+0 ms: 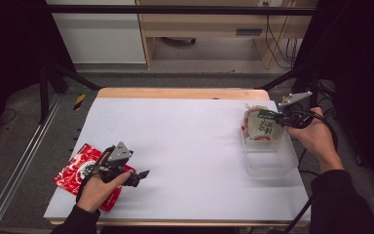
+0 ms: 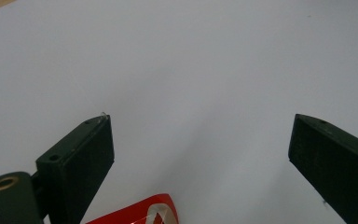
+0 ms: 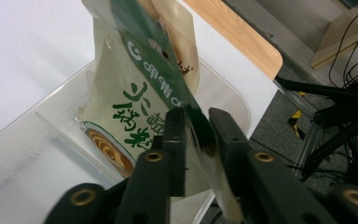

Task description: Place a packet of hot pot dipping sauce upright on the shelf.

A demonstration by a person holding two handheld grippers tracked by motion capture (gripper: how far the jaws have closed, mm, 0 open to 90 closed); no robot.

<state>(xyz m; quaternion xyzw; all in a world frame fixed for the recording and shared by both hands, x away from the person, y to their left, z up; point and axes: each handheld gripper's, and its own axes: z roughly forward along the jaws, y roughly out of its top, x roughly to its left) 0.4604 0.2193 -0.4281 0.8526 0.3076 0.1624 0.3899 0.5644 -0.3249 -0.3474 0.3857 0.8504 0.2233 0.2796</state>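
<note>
High view: the right gripper (image 1: 278,116) holds a cream-and-green pouch (image 1: 260,124) upright over the far compartment of a clear bin (image 1: 272,161) at the table's (image 1: 185,141) right edge. The left gripper (image 1: 143,174) rests idle beside a red packet (image 1: 80,166) near the left front edge.

Left gripper view: jaws spread wide with nothing between them, bare white tabletop ahead — a corner of the red packet (image 2: 142,214) below.

Right gripper view: the jaws stand a little apart, the pouch's (image 3: 140,102) edge between them and its foot inside the bin (image 3: 37,154). I can't tell whether the pads are pinching it. To finish well, I'd let the pouch settle fully behind the divider before parting wider, then back straight away so it doesn't tip out.

Count: one pouch, one red packet, one bin — two grippers.
</note>
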